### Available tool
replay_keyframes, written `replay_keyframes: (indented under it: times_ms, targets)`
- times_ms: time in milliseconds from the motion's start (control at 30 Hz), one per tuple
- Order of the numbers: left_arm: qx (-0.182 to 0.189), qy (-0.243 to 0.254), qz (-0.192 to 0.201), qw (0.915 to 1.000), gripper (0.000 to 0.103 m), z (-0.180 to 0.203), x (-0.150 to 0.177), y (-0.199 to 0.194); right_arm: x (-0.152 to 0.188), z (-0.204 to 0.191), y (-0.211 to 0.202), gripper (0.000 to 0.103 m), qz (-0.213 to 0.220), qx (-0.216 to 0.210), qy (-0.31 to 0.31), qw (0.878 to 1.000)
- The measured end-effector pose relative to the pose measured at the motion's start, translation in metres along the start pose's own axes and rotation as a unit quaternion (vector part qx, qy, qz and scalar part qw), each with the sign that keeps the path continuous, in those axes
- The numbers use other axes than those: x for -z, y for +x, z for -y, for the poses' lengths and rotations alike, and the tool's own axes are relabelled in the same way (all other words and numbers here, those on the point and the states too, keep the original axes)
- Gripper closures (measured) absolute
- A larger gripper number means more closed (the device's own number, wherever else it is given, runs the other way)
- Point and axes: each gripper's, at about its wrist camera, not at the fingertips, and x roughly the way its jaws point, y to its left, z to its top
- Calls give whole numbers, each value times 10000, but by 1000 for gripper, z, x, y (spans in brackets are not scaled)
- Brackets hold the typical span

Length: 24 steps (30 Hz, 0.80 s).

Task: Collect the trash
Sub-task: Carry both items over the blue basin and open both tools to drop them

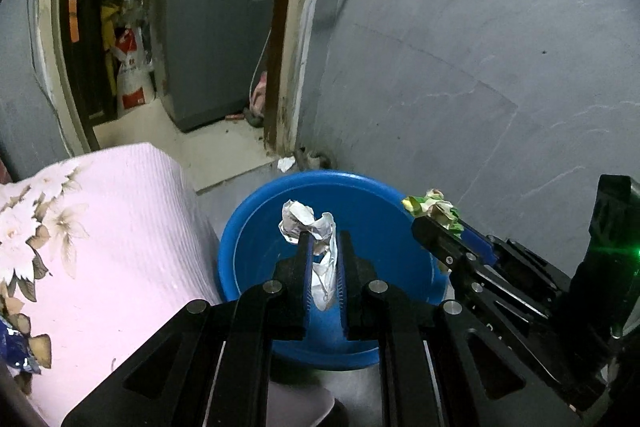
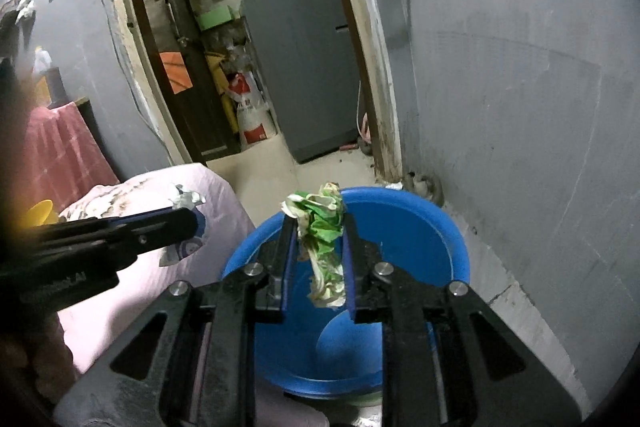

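A blue plastic bucket stands on the floor beside the bed; it also shows in the right wrist view. My left gripper is shut on a crumpled white paper wad and holds it above the bucket's opening. My right gripper is shut on a crumpled green and cream wrapper, also above the bucket. The right gripper shows in the left wrist view at the bucket's right rim with the wrapper. The left gripper with its paper shows at the left of the right wrist view.
A bed with a pink flowered cover lies left of the bucket. A grey wall rises to the right. An open doorway behind leads to a grey appliance and a white and red sack. A blue wrapper lies on the bed.
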Motion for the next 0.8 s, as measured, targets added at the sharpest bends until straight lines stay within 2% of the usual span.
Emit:
replay_keyframes:
  times_ms: [167,333,633,800]
  targets:
    - [-4,-145,-171,9997,86,-10,1,14,2,5,13,64,-193,-13,5,9998]
    - [-19,-224,-123,9997,78,-15,0,7,-1,8,13,54,-221,-12,23,9998]
    - [-183,-362,316,9987,75,-30,0,-30,-14,-9,-5,51,56,8,-46,10000]
    - [-358,-510,749,9952,74,-48,1,-69,-26,-29,-24,47,328,-99,-152,9993]
